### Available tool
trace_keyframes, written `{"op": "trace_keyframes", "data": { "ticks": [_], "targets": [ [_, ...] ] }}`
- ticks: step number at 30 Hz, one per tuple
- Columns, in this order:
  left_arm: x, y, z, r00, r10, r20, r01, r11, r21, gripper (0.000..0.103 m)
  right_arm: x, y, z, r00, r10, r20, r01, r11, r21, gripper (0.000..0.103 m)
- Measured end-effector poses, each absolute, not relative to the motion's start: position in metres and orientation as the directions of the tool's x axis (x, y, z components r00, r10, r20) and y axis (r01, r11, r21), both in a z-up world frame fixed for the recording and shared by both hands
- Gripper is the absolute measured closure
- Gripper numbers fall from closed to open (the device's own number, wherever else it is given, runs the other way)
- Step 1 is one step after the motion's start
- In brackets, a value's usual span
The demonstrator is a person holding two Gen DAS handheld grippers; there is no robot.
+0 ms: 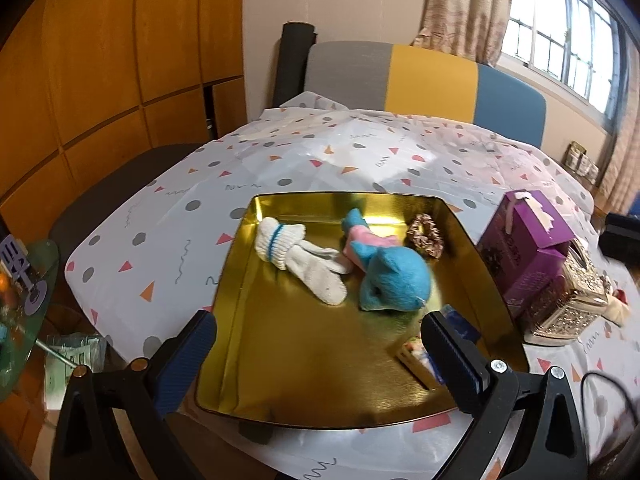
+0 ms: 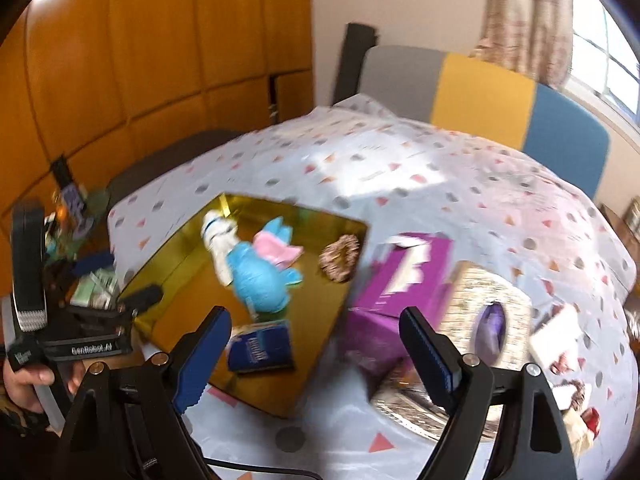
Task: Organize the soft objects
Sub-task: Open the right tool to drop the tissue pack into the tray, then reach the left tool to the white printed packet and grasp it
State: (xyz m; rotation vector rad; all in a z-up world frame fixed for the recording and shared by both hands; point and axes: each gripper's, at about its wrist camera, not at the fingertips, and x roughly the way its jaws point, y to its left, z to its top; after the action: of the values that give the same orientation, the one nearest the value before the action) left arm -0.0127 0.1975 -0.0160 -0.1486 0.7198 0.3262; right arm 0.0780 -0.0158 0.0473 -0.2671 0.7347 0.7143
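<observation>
A gold tray (image 1: 304, 384) (image 2: 176, 292) lies on the patterned tablecloth. In it are a white glove (image 1: 298, 260) (image 2: 218, 240), a blue and pink plush toy (image 1: 390, 276) (image 2: 262, 280), a brown scrunchie (image 1: 426, 236) (image 2: 340, 260) and a dark blue tissue pack (image 2: 262, 346) (image 1: 460, 322). My left gripper (image 1: 320, 336) hangs open above the tray's near part, nothing between its fingers. My right gripper (image 2: 314, 334) is open above the tray's right edge, and it holds nothing. The left gripper's body (image 2: 72, 344) shows at the left of the right wrist view, held by a hand.
A purple box (image 1: 524, 248) (image 2: 400, 280) and a shiny gold tissue case (image 1: 568, 300) (image 2: 480, 304) stand right of the tray. Small items (image 2: 572, 392) lie at the table's right edge. A grey, yellow and blue chair back (image 1: 424, 80) is behind the table; a glass side table (image 1: 24, 292) is at left.
</observation>
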Motion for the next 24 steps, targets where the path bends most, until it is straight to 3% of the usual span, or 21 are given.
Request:
{"op": "trace_keyframes", "data": {
  "ticks": [12,24],
  "targets": [
    [-0.004,0.167,-0.009,0.730,0.194,-0.655,-0.241,0.970,0.018,0.000,0.115,-0.131,0.066,0.672,0.404,-0.620,-0.428,0.896,0.119,0.016],
    [0.003,0.138,-0.005,0.757,0.103,-0.645,-0.129,0.992,0.006,0.000,0.150,-0.273,0.021,0.730,0.141,-0.668,-0.009,0.980,0.198,0.015]
  ]
}}
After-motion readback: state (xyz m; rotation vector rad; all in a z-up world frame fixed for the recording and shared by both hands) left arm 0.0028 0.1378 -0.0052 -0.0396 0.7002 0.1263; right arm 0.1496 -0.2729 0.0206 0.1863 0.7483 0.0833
